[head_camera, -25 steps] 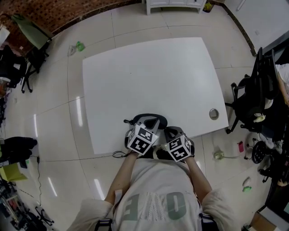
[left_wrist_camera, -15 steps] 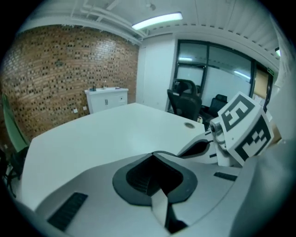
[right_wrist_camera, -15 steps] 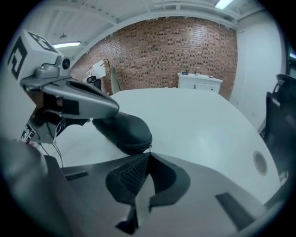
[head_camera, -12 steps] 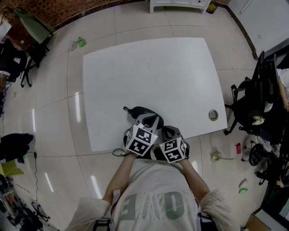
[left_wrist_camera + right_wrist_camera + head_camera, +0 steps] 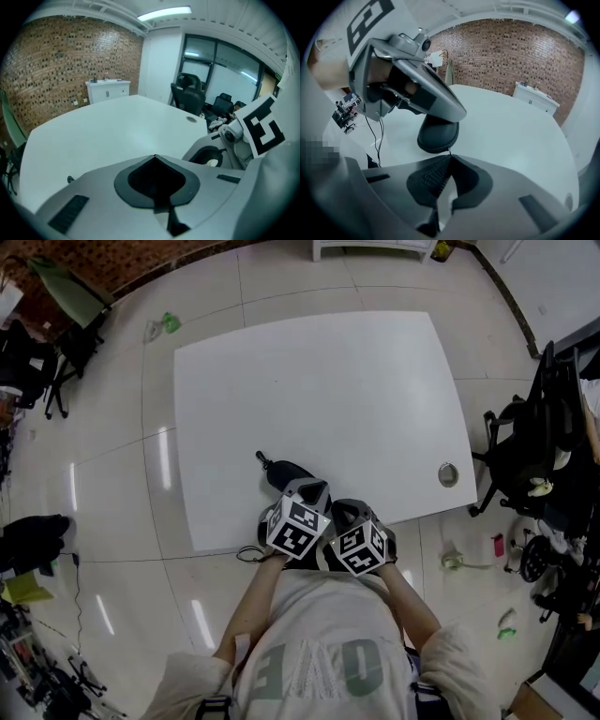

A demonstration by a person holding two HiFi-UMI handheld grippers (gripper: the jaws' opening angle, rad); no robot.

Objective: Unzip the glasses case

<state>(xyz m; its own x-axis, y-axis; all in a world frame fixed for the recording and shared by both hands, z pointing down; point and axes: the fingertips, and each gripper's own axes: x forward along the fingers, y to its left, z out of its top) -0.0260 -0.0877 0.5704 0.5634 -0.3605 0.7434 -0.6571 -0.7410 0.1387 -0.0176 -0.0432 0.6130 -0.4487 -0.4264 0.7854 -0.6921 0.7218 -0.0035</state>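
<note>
Black glasses case [image 5: 437,137] | left fingers [image 5: 108,187] clenched | right fingers [image 5: 506,187] clenched on zipper pull [image 5: 449,151]

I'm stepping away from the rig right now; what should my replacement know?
Left tongs: shut, laid on top of the black glasses case, apparently steadying it.
Right tongs: shut on the zipper pull at the case's near end.
The case lies by the near edge of the white table.
Done: pull gripped.
Left: draw the zipper round; the case looks closed.

Case [image 5: 292,473], seemingly, at table's [image 5: 309,381] near edge
</note>
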